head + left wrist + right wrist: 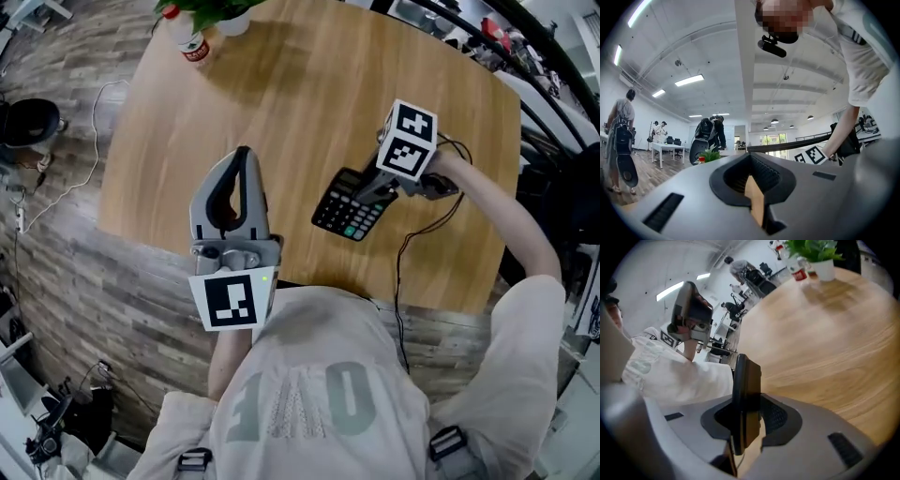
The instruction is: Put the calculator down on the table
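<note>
A black calculator (349, 206) with a few green keys hangs over the near part of the round wooden table (309, 84). My right gripper (373, 192) is shut on its right end and slants down toward the tabletop. In the right gripper view the calculator (746, 380) stands edge-on between the jaws of that gripper (746, 425). Whether it touches the wood I cannot tell. My left gripper (242, 155) is held at the table's near edge, left of the calculator, its fingers meeting at the tips with nothing in them. That gripper (752, 187) looks out level across the room.
A potted plant (225, 14) and a bottle with a red label (190, 42) stand at the table's far edge. A black cable (403, 272) runs from the right gripper over the near edge. A white cord (84, 159) lies on the floor at left. People stand far off (621, 136).
</note>
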Demonstrator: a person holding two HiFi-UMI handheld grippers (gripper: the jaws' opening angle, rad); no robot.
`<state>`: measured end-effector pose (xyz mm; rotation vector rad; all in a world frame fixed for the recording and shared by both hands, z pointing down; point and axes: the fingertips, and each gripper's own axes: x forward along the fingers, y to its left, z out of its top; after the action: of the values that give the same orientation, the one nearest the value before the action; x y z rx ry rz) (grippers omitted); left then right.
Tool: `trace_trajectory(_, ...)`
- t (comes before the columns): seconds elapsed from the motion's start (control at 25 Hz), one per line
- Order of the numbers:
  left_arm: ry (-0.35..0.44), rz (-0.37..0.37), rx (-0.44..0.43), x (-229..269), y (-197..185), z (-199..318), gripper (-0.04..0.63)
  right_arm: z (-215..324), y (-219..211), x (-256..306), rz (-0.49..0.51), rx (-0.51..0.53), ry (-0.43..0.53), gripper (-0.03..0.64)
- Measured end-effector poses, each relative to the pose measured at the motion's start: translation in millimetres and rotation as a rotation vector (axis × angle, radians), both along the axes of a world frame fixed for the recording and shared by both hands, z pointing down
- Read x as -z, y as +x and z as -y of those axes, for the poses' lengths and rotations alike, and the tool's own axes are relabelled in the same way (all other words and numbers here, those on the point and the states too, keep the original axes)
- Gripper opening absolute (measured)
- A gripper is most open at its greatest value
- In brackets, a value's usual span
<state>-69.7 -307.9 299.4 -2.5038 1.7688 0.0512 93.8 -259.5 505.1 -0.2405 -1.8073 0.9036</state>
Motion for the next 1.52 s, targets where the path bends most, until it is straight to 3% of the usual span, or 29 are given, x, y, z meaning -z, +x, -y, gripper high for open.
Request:
trace_trajectory(0.16,-0.021,0.019,0.029,-10.5,-9.6,10.7,0.009,-14.6,-6.0,-40.2,-0.038,0.102,-0.129,0.117)
trace_trajectory(0.32,-0.042,0.024,0.056,-16.8,-12.1,17.5,0.009,-17.1,-7.1,-60.9,-0.038,0.134,-0.207,0.117)
trace_trajectory(0.8,-0.079,0.058,0.079,-28.5,2.2,14.5,0.009,-16.8,-6.5,-82.7,0.025,0.133,-0.294,0.117)
trace_trajectory(1.08,-0.065,0.076,0.064,-24.5,14.9,16.8,0.009,-17.0,-7.5,-85.1,0.04,0.124,-0.279,0.118)
trace_trajectory(1.32,-0.051,0.078,0.052,-21.0,18.9,21.9,0.009,-7.4,-9.7,-86.1,-0.009,0.107,-0.199,0.123)
trace_trajectory(1.44,-0.033,0.077,0.043,-16.1,21.4,20.6,0.009,-7.8,-9.4,-82.1,-0.02,0.1,-0.177,0.198)
trace_trajectory(1.52,-0.021,0.083,0.037,-12.3,22.3,17.9,0.009,-5.8,-6.7,-83.1,-0.039,0.116,-0.117,0.213)
